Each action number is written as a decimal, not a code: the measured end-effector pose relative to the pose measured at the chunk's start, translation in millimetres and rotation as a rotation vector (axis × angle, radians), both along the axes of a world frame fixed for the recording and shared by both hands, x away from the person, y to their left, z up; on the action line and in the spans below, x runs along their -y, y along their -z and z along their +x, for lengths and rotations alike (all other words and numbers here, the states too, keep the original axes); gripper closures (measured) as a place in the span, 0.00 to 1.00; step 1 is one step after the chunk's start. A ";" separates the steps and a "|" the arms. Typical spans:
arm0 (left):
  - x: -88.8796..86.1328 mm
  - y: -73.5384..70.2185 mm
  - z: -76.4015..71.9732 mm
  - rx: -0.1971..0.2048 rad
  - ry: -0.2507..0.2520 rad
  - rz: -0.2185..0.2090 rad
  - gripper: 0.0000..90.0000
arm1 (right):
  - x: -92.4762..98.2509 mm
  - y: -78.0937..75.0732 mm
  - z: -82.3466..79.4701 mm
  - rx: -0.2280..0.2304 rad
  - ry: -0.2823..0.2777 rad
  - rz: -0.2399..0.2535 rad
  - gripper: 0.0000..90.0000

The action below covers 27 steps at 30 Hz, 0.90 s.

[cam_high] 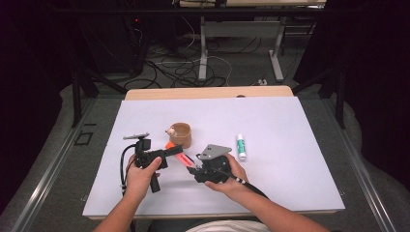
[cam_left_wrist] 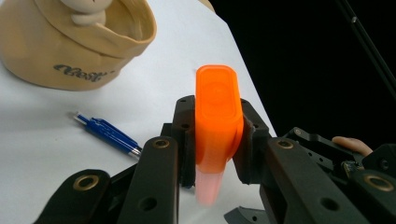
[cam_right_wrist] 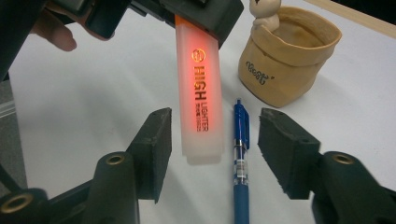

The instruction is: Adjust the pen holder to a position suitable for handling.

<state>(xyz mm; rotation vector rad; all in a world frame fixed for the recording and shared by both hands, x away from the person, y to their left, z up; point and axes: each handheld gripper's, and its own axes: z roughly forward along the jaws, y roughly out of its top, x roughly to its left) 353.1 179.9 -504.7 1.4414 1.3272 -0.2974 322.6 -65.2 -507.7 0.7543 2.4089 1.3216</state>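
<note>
An orange highlighter (cam_high: 180,157) hangs over the white table between the two hands. My left gripper (cam_left_wrist: 217,126) is shut on its orange cap end (cam_left_wrist: 217,102), one pad pressed to each side. The translucent body (cam_right_wrist: 198,93), printed "HIGH LIGHTER", reaches toward my right gripper (cam_right_wrist: 212,144). Those jaws stand open on either side of the body's tip, with a gap at each pad. In the high view my left gripper (cam_high: 175,151) comes in from the left and my right gripper (cam_high: 196,166) from the right.
A tan fabric pouch (cam_high: 181,135) with a small figure in it stands just behind the grippers. A blue pen (cam_right_wrist: 240,154) lies on the table under the highlighter. A glue stick (cam_high: 241,147) lies to the right. The white mat (cam_high: 290,183) covers the table.
</note>
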 end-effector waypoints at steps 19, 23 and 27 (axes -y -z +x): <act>-10.0 -10.2 4.0 0.086 -0.060 0.072 0.83 | 49.6 -3.9 8.8 -0.043 0.055 0.005 0.33; -9.7 -17.2 6.7 0.107 -0.063 0.085 0.82 | 60.2 -3.8 10.5 -0.069 0.080 -0.001 0.30; -8.9 -24.3 9.6 0.117 -0.064 0.101 0.83 | 68.7 -1.2 12.3 -0.071 0.118 0.010 0.23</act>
